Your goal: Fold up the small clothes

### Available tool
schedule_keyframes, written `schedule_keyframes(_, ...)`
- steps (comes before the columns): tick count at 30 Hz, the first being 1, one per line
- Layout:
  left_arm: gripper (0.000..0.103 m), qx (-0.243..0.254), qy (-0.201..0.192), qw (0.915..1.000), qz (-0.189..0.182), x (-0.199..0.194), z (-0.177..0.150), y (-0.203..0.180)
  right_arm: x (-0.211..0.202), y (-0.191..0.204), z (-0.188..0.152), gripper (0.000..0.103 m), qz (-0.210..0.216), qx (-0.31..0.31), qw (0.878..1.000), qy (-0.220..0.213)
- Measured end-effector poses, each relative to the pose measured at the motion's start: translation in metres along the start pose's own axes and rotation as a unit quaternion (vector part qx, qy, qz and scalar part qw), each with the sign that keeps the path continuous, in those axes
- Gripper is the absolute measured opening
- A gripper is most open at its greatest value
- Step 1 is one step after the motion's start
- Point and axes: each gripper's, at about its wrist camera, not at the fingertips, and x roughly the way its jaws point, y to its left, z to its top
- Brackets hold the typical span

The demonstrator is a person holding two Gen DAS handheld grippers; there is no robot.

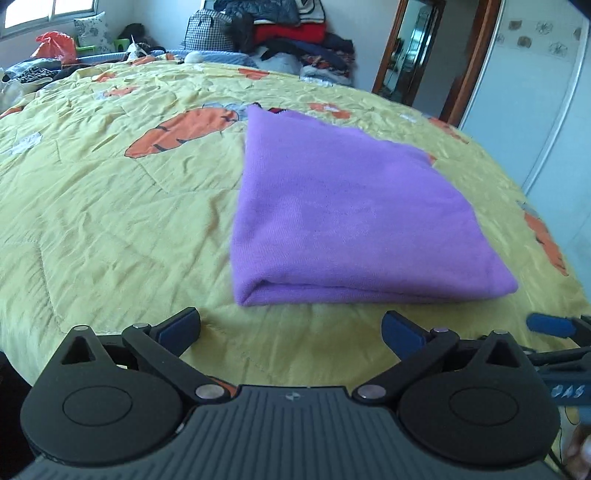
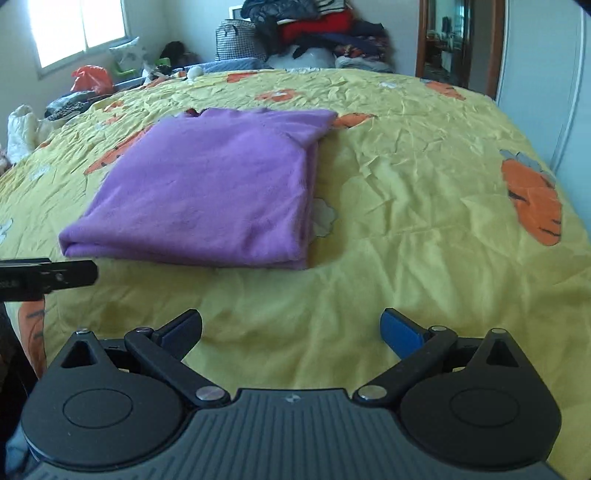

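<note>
A purple garment [image 1: 351, 206] lies folded into a thick rectangle on the yellow carrot-print bedspread [image 1: 110, 206]. It also shows in the right wrist view [image 2: 214, 192], ahead and to the left. My left gripper [image 1: 291, 328] is open and empty, just short of the garment's near folded edge. My right gripper [image 2: 291, 330] is open and empty, over bare bedspread [image 2: 406, 221] a little back from the garment's near right corner. The right gripper's blue finger [image 1: 550, 325] shows at the left view's right edge. The left gripper's black body [image 2: 48, 278] shows at the right view's left edge.
A heap of clothes and a checked bag [image 1: 280, 29] stands beyond the bed's far edge. An orange plastic bag [image 1: 55, 46] and clutter lie at the far left. A wooden door frame [image 1: 476, 55] and a white wardrobe [image 1: 535, 92] stand to the right.
</note>
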Motion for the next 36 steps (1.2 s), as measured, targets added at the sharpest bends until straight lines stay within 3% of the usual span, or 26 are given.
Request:
schedule_keyframes(6,0.103,-0.004,0.014,0.9992,0.039,0.007,0.005,-0.012,0.014,0.025,0.005,0.103,-0.005,-0.04,0.999,-0.007)
schedule_keyframes(9,0.103,0.045,0.044,0.9956,0.069,0.016,0.008,-0.027,0.015,0.027,0.004,0.103,0.0,-0.042,0.999,-0.01)
schedule_keyframes(28,0.103,0.025,0.045,0.9949,0.086,0.016,0.009,-0.034,0.015,0.028,-0.005,0.103,0.005,-0.037,0.998,-0.045)
schedule_keyframes(36,0.103,0.023,0.039,0.9952,0.086,0.015,0.007,-0.034,0.018,0.03,0.001,0.103,-0.002,-0.033,0.999,-0.033)
